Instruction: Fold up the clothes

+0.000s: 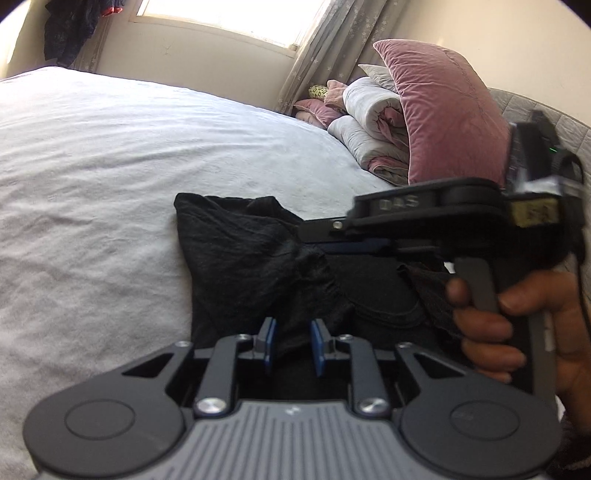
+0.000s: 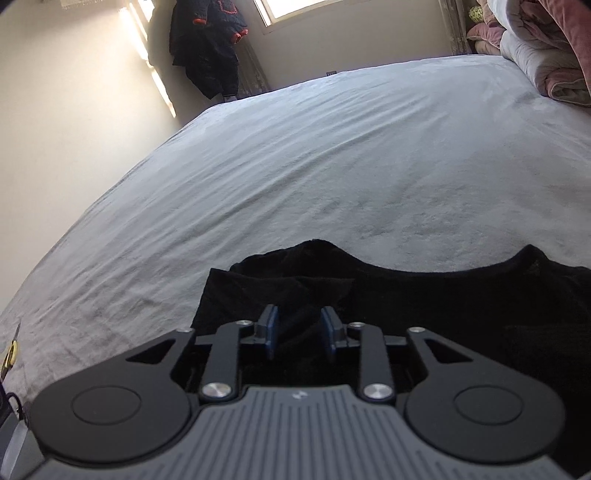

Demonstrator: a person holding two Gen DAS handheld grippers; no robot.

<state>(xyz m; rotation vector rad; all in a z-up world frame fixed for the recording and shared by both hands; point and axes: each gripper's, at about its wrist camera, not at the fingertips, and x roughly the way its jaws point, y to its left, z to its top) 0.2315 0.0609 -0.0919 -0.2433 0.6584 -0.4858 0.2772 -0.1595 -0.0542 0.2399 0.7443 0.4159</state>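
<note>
A black garment (image 1: 236,251) lies crumpled on the pale bed sheet (image 1: 92,184). In the right wrist view the garment (image 2: 443,295) shows a curved neckline along its far edge. My left gripper (image 1: 292,341) hovers over its near part, open, with bunched black cloth showing in the gap between the blue pads (image 1: 267,343). My right gripper (image 2: 300,332) is open too, low over the garment's left part. In the left wrist view the right gripper (image 1: 314,234) comes in from the right with its fingers pointing left, close over a raised fold. A hand (image 1: 517,321) holds its handle.
A pink velvet pillow (image 1: 439,110) and rolled duvets (image 1: 365,110) are stacked at the bed's far right. A wide stretch of sheet (image 2: 295,166) lies beyond the garment. Dark clothing (image 2: 207,44) hangs on the wall beside a window (image 1: 229,18).
</note>
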